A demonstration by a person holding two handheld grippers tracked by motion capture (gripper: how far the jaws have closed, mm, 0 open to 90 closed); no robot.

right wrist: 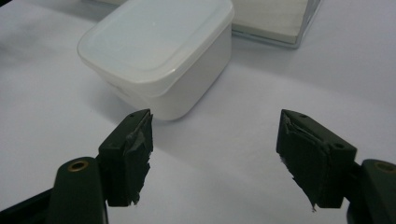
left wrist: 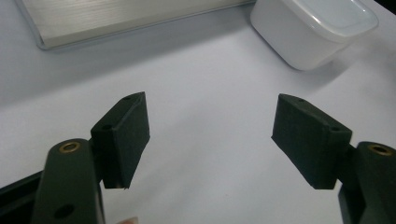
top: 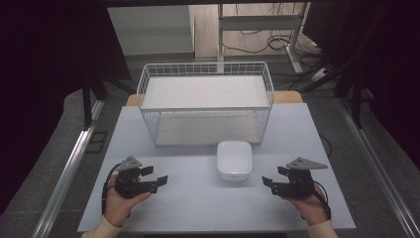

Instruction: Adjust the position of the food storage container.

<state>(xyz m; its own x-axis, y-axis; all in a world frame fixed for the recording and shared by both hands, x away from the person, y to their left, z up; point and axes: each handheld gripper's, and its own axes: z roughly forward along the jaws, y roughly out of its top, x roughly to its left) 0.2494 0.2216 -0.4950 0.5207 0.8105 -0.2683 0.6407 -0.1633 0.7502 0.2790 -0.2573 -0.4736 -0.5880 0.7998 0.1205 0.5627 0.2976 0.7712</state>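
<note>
The white lidded box (top: 234,159) sits on the table (top: 198,203) just in front of the wire basket (top: 205,101), apart from it. Both grippers rest nearer the person than the box, one to each side, each held in a hand and pointing inward toward it. The left gripper (top: 157,176) is well apart from the box, jaws spread with nothing between them; in its own view the box (left wrist: 312,29) lies ahead and to the right. The right gripper (top: 270,179) is near the box, jaws also spread and empty; in its own view the box (right wrist: 156,53) stands just beyond the left jaw, not touching it.
</note>
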